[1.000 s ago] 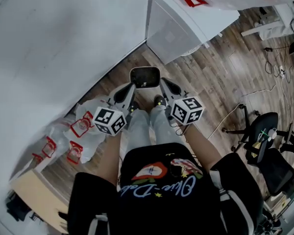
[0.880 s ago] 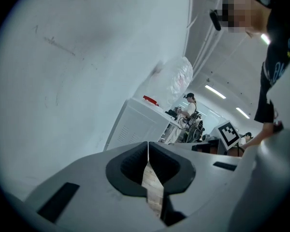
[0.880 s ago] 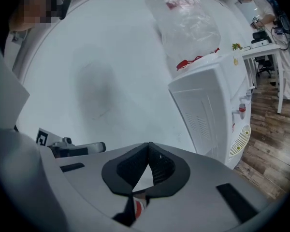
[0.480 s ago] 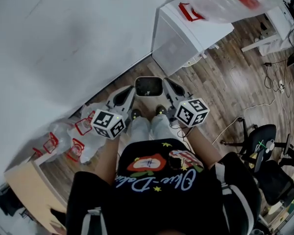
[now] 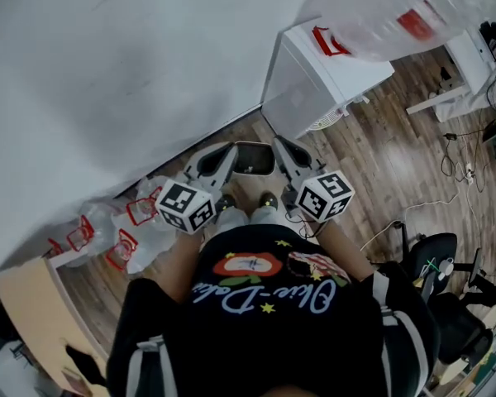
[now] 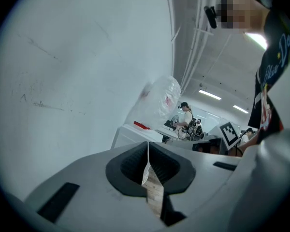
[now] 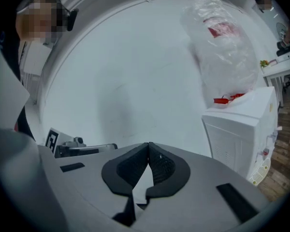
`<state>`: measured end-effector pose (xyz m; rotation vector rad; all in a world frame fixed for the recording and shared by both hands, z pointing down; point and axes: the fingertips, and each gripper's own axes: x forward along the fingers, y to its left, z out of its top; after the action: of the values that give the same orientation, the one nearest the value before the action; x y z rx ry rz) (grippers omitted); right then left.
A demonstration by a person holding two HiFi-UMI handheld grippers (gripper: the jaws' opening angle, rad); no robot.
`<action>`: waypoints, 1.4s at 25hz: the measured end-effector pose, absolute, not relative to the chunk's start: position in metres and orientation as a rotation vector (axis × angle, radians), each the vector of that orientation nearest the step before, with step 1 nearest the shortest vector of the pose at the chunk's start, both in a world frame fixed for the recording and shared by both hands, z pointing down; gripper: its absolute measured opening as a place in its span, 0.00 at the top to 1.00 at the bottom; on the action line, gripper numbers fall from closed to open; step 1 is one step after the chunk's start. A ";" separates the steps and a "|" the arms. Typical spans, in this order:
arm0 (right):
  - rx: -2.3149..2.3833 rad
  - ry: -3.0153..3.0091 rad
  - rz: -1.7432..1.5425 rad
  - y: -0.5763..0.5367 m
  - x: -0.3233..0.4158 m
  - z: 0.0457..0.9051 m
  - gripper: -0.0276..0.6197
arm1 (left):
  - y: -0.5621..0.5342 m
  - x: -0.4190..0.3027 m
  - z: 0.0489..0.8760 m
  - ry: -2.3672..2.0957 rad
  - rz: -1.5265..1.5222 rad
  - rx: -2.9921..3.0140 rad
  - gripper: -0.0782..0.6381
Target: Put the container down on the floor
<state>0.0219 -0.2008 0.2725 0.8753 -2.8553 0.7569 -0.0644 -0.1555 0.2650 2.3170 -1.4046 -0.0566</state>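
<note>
The container, dark inside with a pale rim, hangs between my two grippers above the wooden floor, in front of the person's shoes. My left gripper meets its left edge and my right gripper its right edge. In the left gripper view the left gripper is shut, with a thin white edge pinched between the pads. In the right gripper view the right gripper is shut too, a pale sliver showing under its pads. The left gripper shows at that view's left.
A white cabinet with a clear plastic bag on top stands right of the container, against the white wall. Plastic bags lie on the floor at left. An office chair and cables are at right.
Both grippers and the container have drifted forward and a little right in the head view. The container looks flatter now, and the person's torso covers more of the legs.
</note>
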 end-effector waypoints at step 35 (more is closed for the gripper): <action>0.875 -2.860 0.630 -0.195 0.034 0.256 0.96 | -0.152 -0.060 0.246 -1.447 -0.055 2.325 0.88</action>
<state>0.0339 -0.1947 0.2565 0.8746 -2.8604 0.6304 -0.0599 -0.1517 0.2463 2.3249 -1.4470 -0.0555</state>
